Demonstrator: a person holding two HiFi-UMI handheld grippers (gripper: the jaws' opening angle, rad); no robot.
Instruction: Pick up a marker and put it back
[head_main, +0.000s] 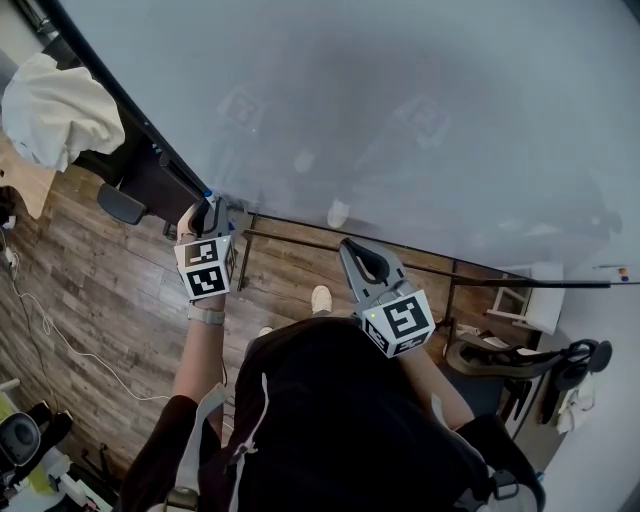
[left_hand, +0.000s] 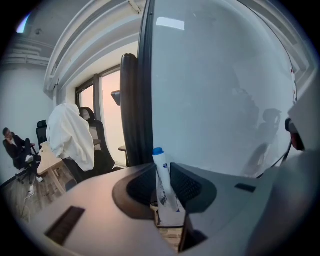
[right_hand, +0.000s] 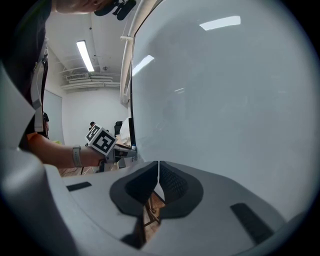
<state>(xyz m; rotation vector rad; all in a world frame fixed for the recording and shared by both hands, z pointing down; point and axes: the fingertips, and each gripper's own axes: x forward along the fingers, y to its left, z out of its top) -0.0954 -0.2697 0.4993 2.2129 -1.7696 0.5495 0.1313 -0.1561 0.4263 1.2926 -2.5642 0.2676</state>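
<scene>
marker stands pinched between left gripper fingers; right gripper fingers pressed together.

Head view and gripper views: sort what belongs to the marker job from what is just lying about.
Job:
- marker, blue cap up, between the left gripper's fingers
- whiteboard it is held beside

Lying about:
- white cloth draped over a chair
- right gripper, shut and empty
</scene>
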